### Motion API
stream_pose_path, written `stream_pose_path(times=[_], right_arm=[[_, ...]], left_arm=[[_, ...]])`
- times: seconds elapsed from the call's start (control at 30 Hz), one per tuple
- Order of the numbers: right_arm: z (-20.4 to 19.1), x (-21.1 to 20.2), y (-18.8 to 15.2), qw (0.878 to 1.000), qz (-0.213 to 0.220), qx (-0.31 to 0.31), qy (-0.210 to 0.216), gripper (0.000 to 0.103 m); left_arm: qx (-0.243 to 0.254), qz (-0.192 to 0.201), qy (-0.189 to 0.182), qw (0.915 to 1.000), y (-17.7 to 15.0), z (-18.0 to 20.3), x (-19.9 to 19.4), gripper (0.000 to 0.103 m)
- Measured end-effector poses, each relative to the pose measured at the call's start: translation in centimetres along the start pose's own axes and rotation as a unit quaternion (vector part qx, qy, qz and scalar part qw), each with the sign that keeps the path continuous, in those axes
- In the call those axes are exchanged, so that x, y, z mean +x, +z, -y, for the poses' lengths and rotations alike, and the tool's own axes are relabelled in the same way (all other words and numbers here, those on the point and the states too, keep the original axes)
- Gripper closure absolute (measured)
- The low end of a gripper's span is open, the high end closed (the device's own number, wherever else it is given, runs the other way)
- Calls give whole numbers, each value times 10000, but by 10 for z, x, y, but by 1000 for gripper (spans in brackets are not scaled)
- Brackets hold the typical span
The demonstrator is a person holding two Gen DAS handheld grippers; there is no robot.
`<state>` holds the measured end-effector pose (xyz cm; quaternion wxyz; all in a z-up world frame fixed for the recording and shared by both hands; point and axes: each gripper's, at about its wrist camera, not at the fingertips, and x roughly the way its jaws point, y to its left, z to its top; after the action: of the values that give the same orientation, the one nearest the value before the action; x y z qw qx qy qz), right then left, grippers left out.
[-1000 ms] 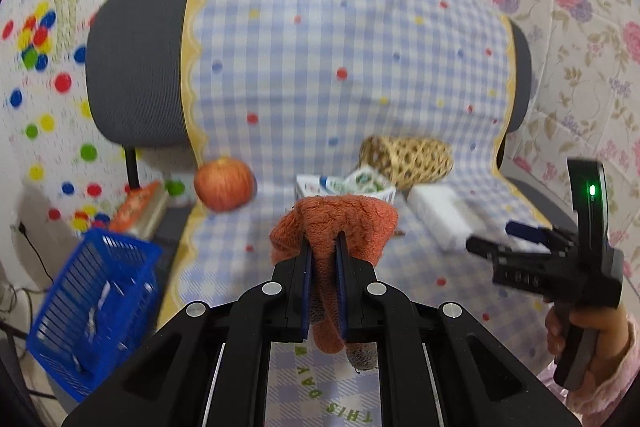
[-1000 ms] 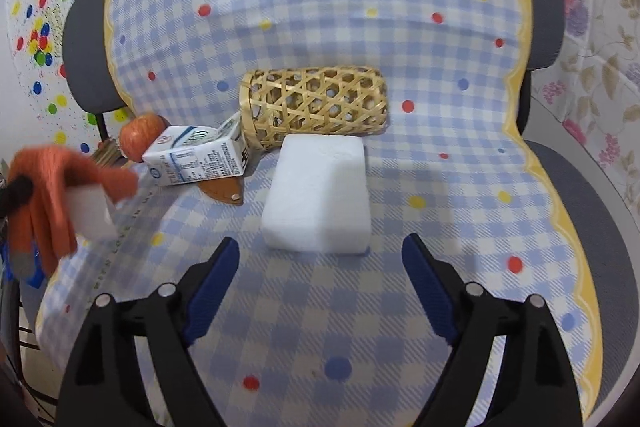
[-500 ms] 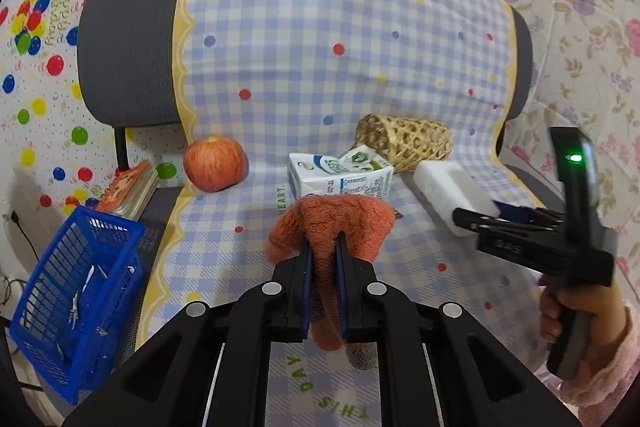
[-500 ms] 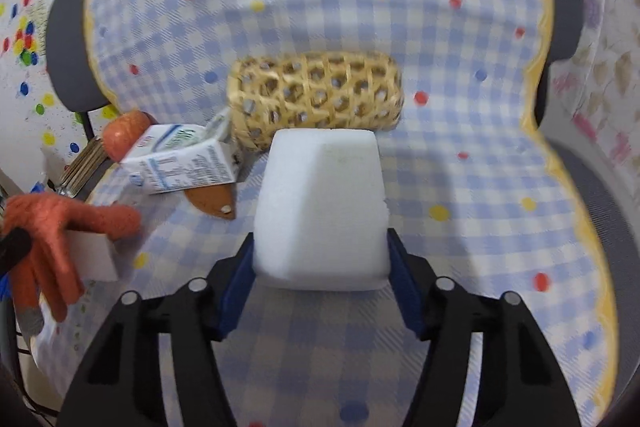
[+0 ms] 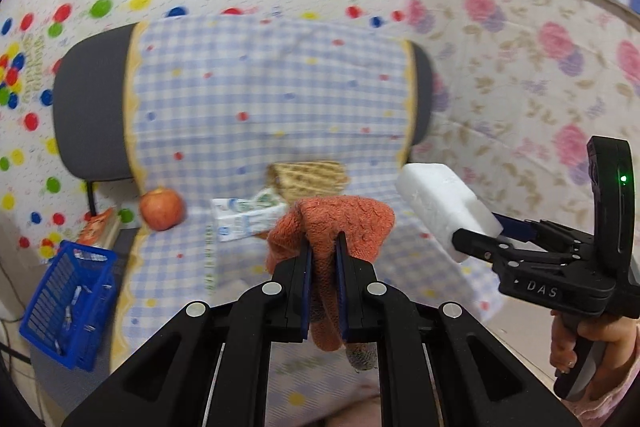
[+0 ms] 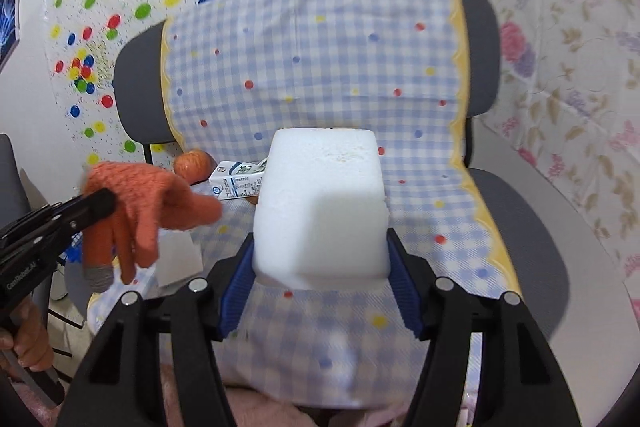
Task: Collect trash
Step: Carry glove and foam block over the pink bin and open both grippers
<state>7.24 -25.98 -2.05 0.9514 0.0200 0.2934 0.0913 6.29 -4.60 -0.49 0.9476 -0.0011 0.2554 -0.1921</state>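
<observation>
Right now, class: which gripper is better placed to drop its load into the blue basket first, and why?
Left. The left gripper, shut on the orange glove, is on the blue basket's side. The right gripper, holding the white foam block, is farther away.

Your left wrist view looks down along its tool (image 5: 323, 259) at the chair (image 5: 92, 107), mid-frame; your right wrist view sits nearer, facing the same chair (image 6: 482, 39); both share the carton (image 5: 244, 221) and apple (image 5: 161, 209).

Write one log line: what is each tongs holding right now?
left tongs: shut on orange glove | right tongs: shut on white foam block | both lifted above chair
</observation>
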Motion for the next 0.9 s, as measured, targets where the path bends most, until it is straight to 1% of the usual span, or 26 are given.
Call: stream_pose_path(times=[0.3,0.4,0.53,0.63,0.73,0.9], right_arm=[[30,-71,-46,9986,131,145,-486,40],[41,-91,-63,9974,122,203,-685,40],[55,-113,-83,9952,78,378,-900,40],[62,-128,-99,9935,53,478,-1036,39],[66,-140,-117,9911,19,558,-1206,39],[74,-146,-150,9869,-174,717,-1437,38]], left_arm=[[319,42,-636,9975,-26,71,-22,92],[472,-55,-886,9949,-38,99,-24,92],[616,-118,-1193,9909,-52,125,-28,92],[681,-177,-1308,9889,-61,136,-29,92],[725,-244,-1335,9881,-71,143,-28,92],[883,-460,-1377,9855,-96,156,-19,92]])
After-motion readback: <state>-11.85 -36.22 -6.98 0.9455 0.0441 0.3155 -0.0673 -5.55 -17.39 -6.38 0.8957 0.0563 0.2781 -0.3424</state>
